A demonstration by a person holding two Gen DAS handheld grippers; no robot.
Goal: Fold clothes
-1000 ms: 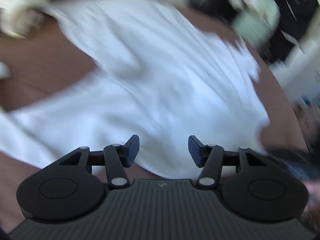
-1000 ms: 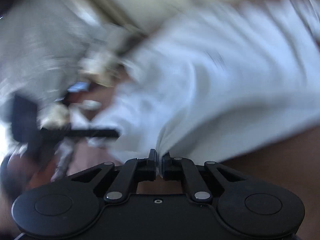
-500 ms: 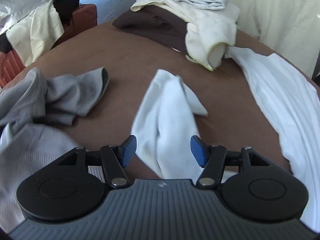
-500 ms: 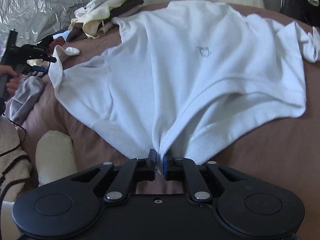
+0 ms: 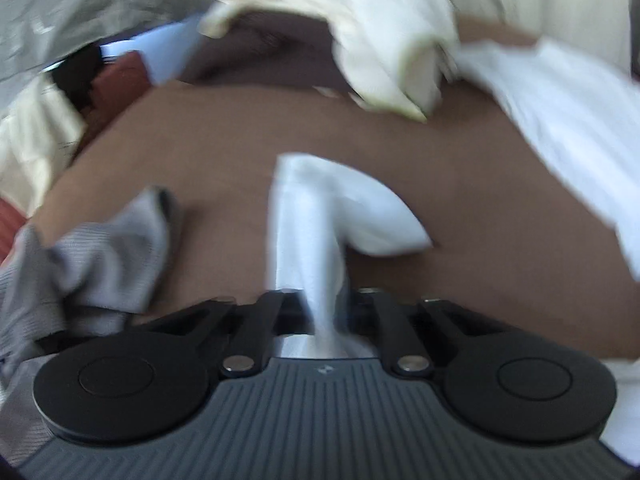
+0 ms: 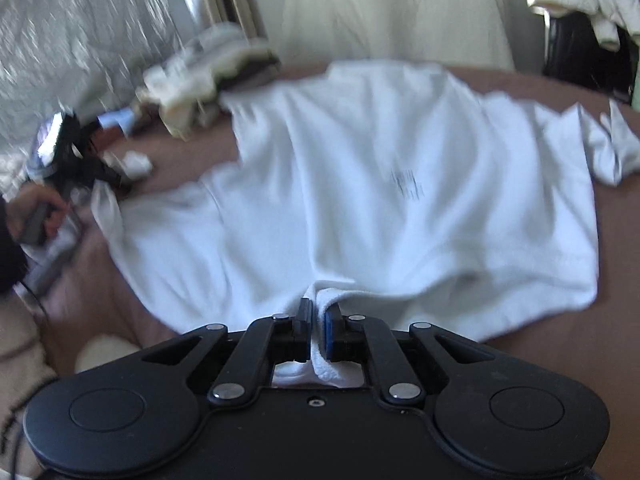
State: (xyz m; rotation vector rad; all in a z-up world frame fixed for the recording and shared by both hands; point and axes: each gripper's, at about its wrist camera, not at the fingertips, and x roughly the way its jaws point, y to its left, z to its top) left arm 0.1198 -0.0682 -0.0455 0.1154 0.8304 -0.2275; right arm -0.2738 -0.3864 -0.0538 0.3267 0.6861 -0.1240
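Observation:
A white sweatshirt (image 6: 380, 200) lies spread on the brown bed (image 5: 240, 140). In the right wrist view my right gripper (image 6: 319, 320) is shut on its thick hem, which bunches between the blue pads. In the left wrist view the shirt's long white sleeve (image 5: 304, 216) runs from the bed up into my left gripper (image 5: 320, 304), which is shut on it; the cloth hides the pads. The sleeve's cuff end folds off to the right. The shirt's body (image 5: 560, 120) lies at the right edge. The left gripper (image 6: 68, 160) also shows in a hand (image 6: 36, 208) at the far left.
A grey garment (image 5: 92, 264) is crumpled at the left of the sleeve. A pile of cream and brown clothes (image 5: 380, 40) sits at the back of the bed. Silver foil (image 5: 80, 0) covers the wall behind. A small white cloth (image 6: 612, 144) lies at the shirt's far right.
My left gripper swung from over the shirt's body to the sleeve, then closed on it and drew it up. The right gripper kept its grip on the hem and rose slightly.

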